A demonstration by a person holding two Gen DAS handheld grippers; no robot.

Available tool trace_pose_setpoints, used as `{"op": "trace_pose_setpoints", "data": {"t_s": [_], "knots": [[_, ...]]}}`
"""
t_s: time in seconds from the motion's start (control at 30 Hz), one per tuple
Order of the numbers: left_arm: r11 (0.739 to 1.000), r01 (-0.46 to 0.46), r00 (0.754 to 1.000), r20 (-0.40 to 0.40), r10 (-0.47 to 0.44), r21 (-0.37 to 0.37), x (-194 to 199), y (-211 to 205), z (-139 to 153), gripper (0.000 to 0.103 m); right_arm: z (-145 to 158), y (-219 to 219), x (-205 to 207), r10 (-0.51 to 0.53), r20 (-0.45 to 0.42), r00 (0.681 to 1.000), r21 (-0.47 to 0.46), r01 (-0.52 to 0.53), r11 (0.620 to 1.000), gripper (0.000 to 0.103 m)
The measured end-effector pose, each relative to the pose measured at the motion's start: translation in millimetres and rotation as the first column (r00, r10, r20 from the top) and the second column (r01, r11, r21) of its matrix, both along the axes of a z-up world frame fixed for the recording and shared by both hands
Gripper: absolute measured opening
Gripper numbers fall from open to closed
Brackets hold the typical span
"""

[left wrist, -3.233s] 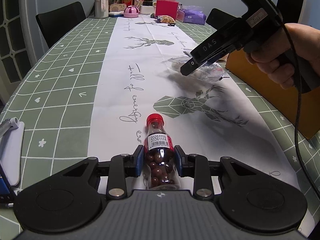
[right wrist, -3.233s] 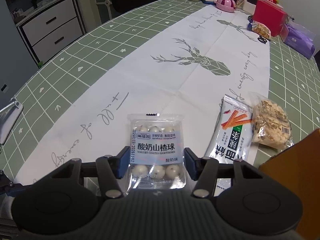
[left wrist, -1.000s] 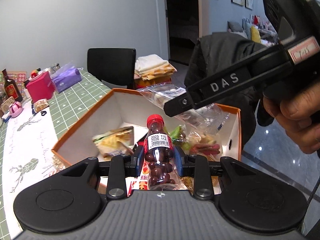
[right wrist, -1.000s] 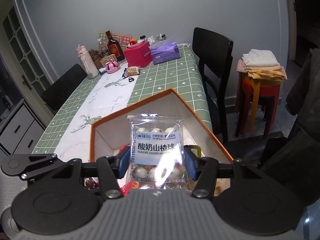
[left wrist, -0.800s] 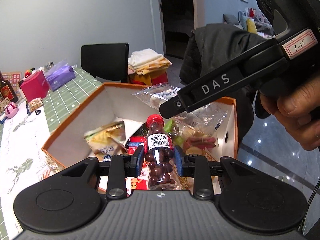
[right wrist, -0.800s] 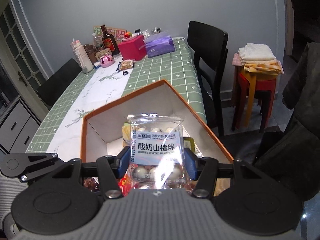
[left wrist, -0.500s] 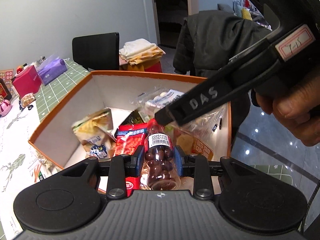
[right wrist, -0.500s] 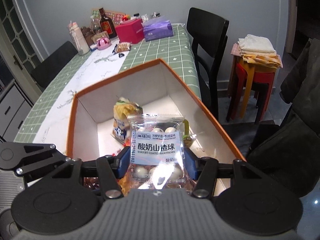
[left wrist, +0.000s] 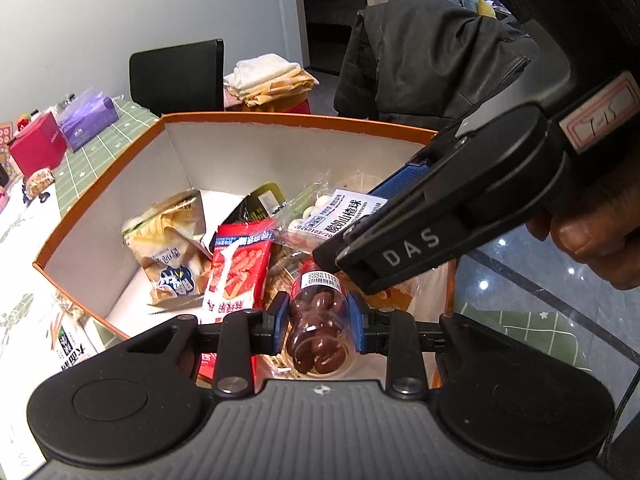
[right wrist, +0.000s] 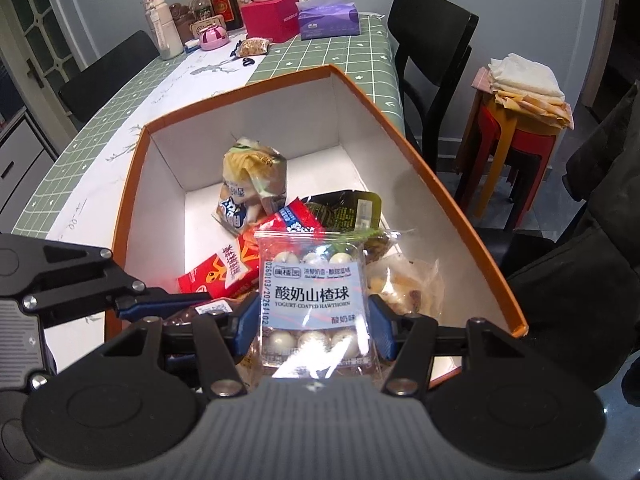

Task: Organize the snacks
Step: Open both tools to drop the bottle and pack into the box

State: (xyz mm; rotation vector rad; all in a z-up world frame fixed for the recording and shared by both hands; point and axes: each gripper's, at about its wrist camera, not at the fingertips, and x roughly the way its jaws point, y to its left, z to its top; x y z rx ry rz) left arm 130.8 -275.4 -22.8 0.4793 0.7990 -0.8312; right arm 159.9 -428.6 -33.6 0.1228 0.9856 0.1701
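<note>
Only the left wrist view shows left gripper [left wrist: 319,318] clamping bottle [left wrist: 319,322]; right gripper [right wrist: 313,320] seemingly pinches hawthorn packet [right wrist: 312,304].

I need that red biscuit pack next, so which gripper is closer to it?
Left. The left gripper, holding the bottle, hangs right beside the red pack; the right gripper sits farther across the box.

1. Small clear plastic bottle of brown chocolate balls [left wrist: 318,326], barcode label near its neck, held over the box's near end.
2. Clear packet of white yogurt-coated hawthorn balls [right wrist: 313,306], held upright above the snacks.
3. Orange-rimmed white cardboard box [right wrist: 432,196], open, holding several snack packets.
</note>
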Motion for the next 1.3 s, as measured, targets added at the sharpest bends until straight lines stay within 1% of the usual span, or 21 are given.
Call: {"op": "trace_pose_setpoints", "data": {"t_s": [0.17, 0.23, 0.67, 1.3], "knots": [[1.0, 0.016, 1.0, -0.004, -0.016, 0.01, -2.6, -1.6, -0.5, 0.034, -1.0, 5.0, -0.4, 0.022, -0.008, 1.0, -0.012, -0.022, 1.0, 0.056], [1.0, 0.019, 1.0, -0.004, -0.019, 0.012, -3.9, -2.0, -0.9, 0.033, -1.5, 6.3, -1.2, 0.028, -0.009, 1.0, -0.015, -0.028, 0.999, 0.057], [1.0, 0.011, 1.0, -0.013, -0.01, 0.015, -2.3, 1.2, -0.9, 0.033, -3.3, 15.6, -3.1, 0.052, -0.022, 0.998, -0.047, -0.053, 0.997, 0.06], [1.0, -0.011, 1.0, 0.007, 0.011, 0.002, -5.2, 7.5, 3.9, 0.034, -0.3, 16.5, -7.7, 0.038, -0.016, 0.999, -0.043, -0.039, 0.998, 0.058]]}}
